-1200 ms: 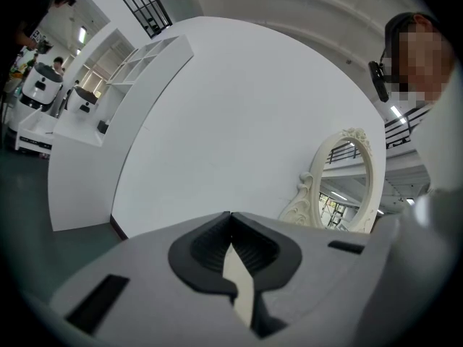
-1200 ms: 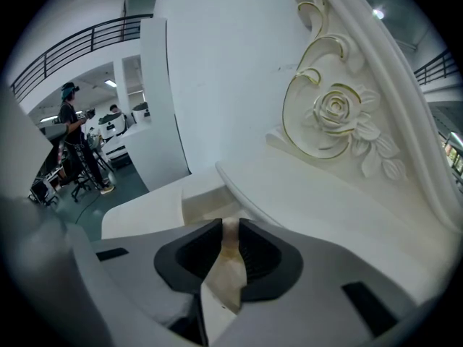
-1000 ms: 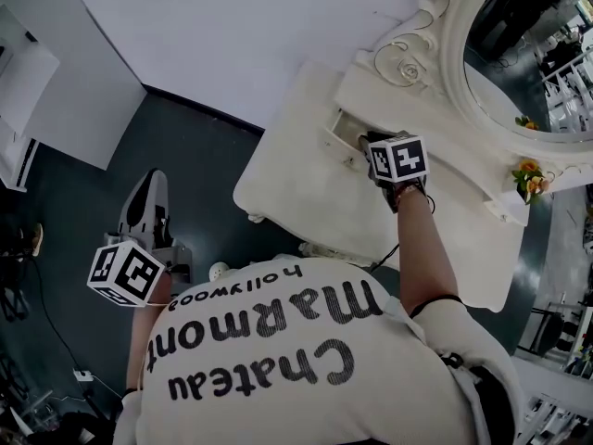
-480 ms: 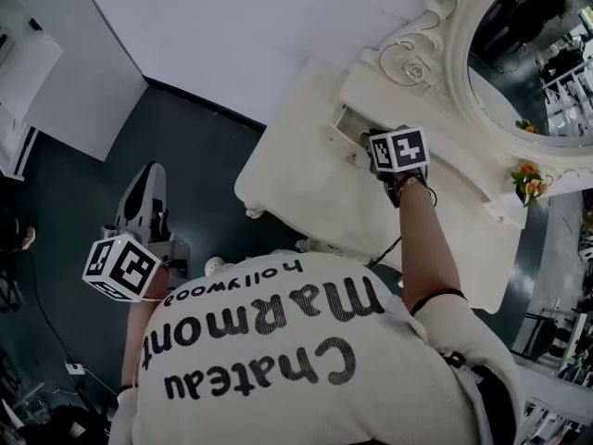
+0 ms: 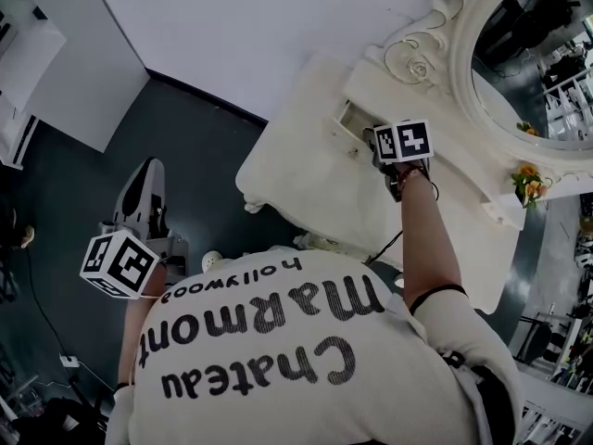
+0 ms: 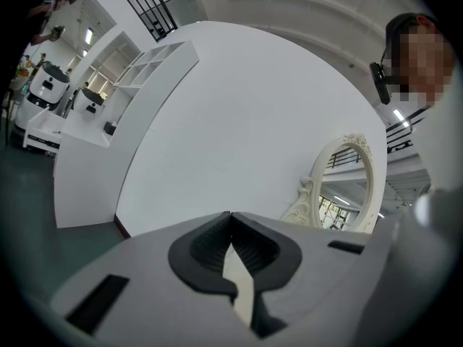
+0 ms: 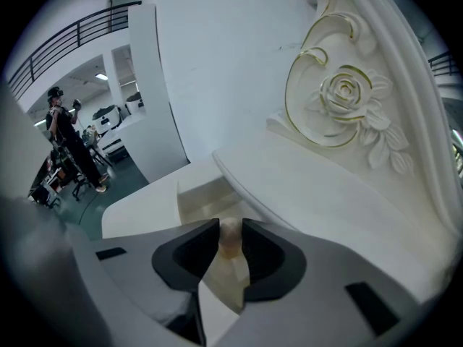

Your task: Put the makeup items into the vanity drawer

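Right hand-held gripper (image 7: pixel 230 228) is at the front of the vanity drawer (image 7: pixel 197 194). Its jaws have just been opening and are now narrowly apart, with the drawer knob (image 7: pixel 230 243) between them. I read this as letting go of the knob, drawer standing open. To do it well I'd widen a touch more, then back straight off the knob so the drawer isn't nudged shut. Left hand-held gripper (image 6: pixel 231 221) is closed on nothing, well away from the drawer. Hard to see: the drawer's inside is mostly hidden by the jaws, no makeup items show in any view, and the person's torso blocks the surface (image 5: pixel 306 184) nearest me from the drawer.
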The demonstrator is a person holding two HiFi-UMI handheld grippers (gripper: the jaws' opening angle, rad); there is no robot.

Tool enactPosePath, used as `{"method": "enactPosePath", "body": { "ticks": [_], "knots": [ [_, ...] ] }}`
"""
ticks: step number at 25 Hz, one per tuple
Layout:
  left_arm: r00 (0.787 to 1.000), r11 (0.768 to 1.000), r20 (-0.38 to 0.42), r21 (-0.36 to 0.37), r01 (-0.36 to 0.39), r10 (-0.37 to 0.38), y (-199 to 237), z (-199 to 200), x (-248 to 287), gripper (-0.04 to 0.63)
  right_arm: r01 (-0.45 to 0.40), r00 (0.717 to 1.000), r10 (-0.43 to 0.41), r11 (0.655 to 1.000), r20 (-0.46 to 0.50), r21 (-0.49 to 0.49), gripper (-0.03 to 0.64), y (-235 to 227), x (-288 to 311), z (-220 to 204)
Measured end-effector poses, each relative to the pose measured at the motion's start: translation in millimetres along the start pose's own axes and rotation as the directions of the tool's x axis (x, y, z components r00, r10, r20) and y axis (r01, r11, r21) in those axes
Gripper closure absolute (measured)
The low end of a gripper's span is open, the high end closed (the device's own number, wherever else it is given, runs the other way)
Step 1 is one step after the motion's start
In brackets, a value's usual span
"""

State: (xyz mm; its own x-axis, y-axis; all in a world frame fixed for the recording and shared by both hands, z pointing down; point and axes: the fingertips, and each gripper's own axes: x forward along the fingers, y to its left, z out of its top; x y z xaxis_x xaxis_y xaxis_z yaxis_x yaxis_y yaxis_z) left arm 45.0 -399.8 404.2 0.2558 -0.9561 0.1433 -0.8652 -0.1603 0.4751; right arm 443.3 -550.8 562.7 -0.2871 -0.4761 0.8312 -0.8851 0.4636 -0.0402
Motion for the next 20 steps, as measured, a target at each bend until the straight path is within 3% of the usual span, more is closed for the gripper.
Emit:
{"method": "enactPosePath", "body": {
  "ticks": [13,17,20],
  "knots": [
    [0.999,1.000,-0.045,-0.015,-0.018,0.017,-2.5,-18.0,-3.3,0.586,0.012,1.000,-0.012,1.000,0.018,0.007,0.489,-0.3,-0.5,-0.4],
    [0.998,1.000,-0.056,0.002,0.022,-0.022,-11.0,-18.5,0.9,0.586,0.019,0.998,-0.021,0.999,0.066,0.033,0.469,0.1,-6.2,5.4],
    [0.996,0.998,-0.064,0.007,0.068,-0.067,-19.7,-21.4,4.8,0.586,0.069,0.987,-0.078,0.995,0.137,0.066,0.454,-5.1,-23.0,12.4]
  ]
}}
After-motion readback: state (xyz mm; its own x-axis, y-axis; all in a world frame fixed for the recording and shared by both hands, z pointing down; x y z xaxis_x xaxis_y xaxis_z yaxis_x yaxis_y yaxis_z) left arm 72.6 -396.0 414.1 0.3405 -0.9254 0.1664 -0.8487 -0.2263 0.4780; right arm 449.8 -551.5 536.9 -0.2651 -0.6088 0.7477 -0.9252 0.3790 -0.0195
